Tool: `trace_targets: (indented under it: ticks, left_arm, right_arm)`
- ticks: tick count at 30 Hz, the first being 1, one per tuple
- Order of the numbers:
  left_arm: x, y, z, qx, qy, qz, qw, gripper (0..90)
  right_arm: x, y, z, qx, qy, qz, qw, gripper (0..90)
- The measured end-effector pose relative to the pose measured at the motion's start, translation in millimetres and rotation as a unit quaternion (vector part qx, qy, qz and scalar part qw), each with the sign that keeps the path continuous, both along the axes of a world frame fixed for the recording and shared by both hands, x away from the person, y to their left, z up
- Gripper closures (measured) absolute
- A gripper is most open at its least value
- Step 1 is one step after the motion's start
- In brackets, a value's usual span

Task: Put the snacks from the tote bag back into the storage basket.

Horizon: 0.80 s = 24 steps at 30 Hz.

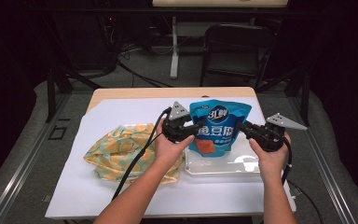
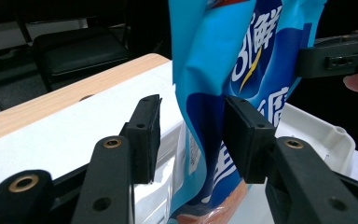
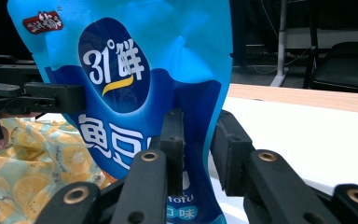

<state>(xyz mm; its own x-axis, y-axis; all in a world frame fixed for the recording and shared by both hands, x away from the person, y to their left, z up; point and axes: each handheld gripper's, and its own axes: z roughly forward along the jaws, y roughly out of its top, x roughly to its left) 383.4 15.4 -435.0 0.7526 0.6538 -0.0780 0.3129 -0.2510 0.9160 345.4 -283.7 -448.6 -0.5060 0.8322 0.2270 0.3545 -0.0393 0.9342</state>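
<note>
A blue snack pouch with white characters stands upright in a clear plastic tray. My left gripper is at the pouch's left edge and open. The edge is between its jaws, close to the right pad, with a clear gap to the left one. My right gripper straddles the pouch's right edge. The pouch lies against its left pad, a thin light gap shows at the right pad, and the jaws stand slightly apart. Each gripper view also shows the other gripper beyond the pouch.
A crumpled yellow cloth with a citrus print lies left of the tray on the white sheet that covers the wooden table. A black chair and a stand are behind the table.
</note>
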Motion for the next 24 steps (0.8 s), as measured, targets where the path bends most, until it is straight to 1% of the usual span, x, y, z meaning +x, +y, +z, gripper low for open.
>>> trace_targets:
  ticks: [2,4,7,10,12,15,16,18,20,24]
  left_arm:
    - [-0.5,0.5,0.5,-0.002,0.0,-0.001,1.0,55.6]
    - [-0.7,1.0,0.8,-0.007,0.001,0.0,1.0,53.3]
    - [0.4,2.2,-0.6,-0.017,0.009,0.001,0.9998,48.4]
    - [0.1,3.1,-1.7,-0.014,0.008,0.004,0.9999,46.2]
    - [-0.3,3.1,-2.3,-0.017,0.008,0.005,0.9998,44.9]
    - [-0.8,3.3,-2.2,-0.018,0.008,0.004,0.9998,44.3]
    - [-1.1,3.7,-1.5,-0.02,0.01,0.001,0.9997,44.2]
    - [-1.7,4.3,-0.3,-0.023,0.011,-0.001,0.9997,44.2]
    - [-2.7,5.4,1.1,-0.025,0.012,-0.002,0.9996,44.2]
    - [-5.5,7.9,4.5,-0.026,0.01,-0.007,0.9996,44.2]
  right_arm:
    - [-1.3,-0.8,0.9,0.002,-0.001,0.0,1.0,71.3]
    - [-2.8,-1.4,2.5,0.005,-0.004,0.001,1.0,65.8]
    - [-6.1,-0.6,6.4,0.005,-0.014,-0.002,0.9999,58.7]
    - [-9.2,-0.1,9.8,0.003,-0.021,-0.004,0.9998,52.5]
    - [-11.1,0.6,11.4,0.001,-0.025,-0.004,0.9997,49.5]
    - [-12.8,1.5,12.8,-0.002,-0.026,-0.003,0.9997,47.1]
    - [-14.8,2.1,13.9,-0.007,-0.028,-0.005,0.9996,44.7]
    - [-16.2,2.9,14.6,-0.013,-0.028,-0.004,0.9995,43.4]
    - [-17.8,3.3,15.5,-0.022,-0.028,-0.004,0.9994,42.7]
    - [-21.6,5.3,18.3,-0.028,-0.026,-0.003,0.9993,42.3]
